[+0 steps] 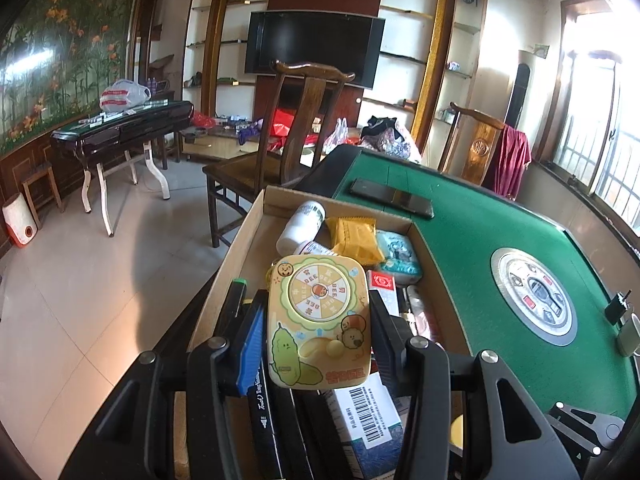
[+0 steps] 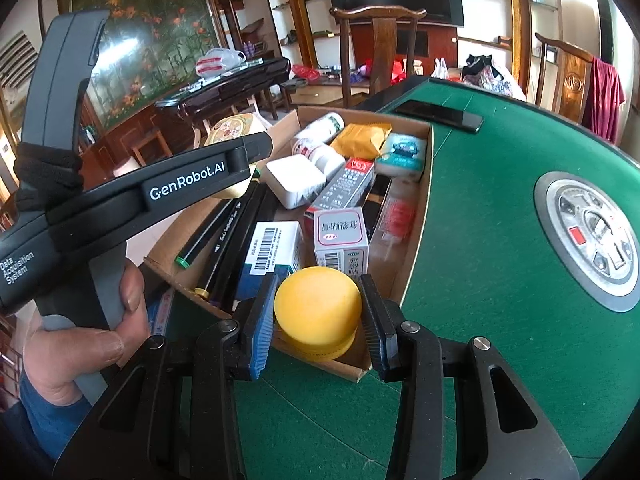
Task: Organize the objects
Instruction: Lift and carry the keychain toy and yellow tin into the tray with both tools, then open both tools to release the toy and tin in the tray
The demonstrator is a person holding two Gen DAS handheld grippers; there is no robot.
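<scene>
— What's the left gripper (image 1: 318, 334) got hold of?

— A flat yellow cartoon case (image 1: 319, 322) with a spinner wheel printed on it. The two pads are closed against its sides and it hangs above the cardboard box (image 1: 256, 240), over the black pens (image 1: 260, 400) and a white carton with a barcode (image 1: 366, 414).

— And the right gripper (image 2: 318, 316)?

— Clamped on a round yellow jar (image 2: 318, 312), pads pressed to either side. The jar sits at the near corner of the box, right by the near wall; whether it rests on the bottom I can't tell.

— What else is in the box?

— A white bottle (image 1: 301, 226) lying at the far end, an orange packet (image 1: 356, 238) beside it, a pale blue pack (image 1: 398, 256) against the right wall, a white adapter (image 2: 295, 180), and a grey-and-red medicine box (image 2: 341, 240) just beyond the jar.

— Where does the box stand?

— At the edge of the green table (image 2: 480, 240). A dark phone (image 2: 438, 115) lies on the felt just past it, and the round dice panel (image 2: 592, 240) is well off to the right.
</scene>
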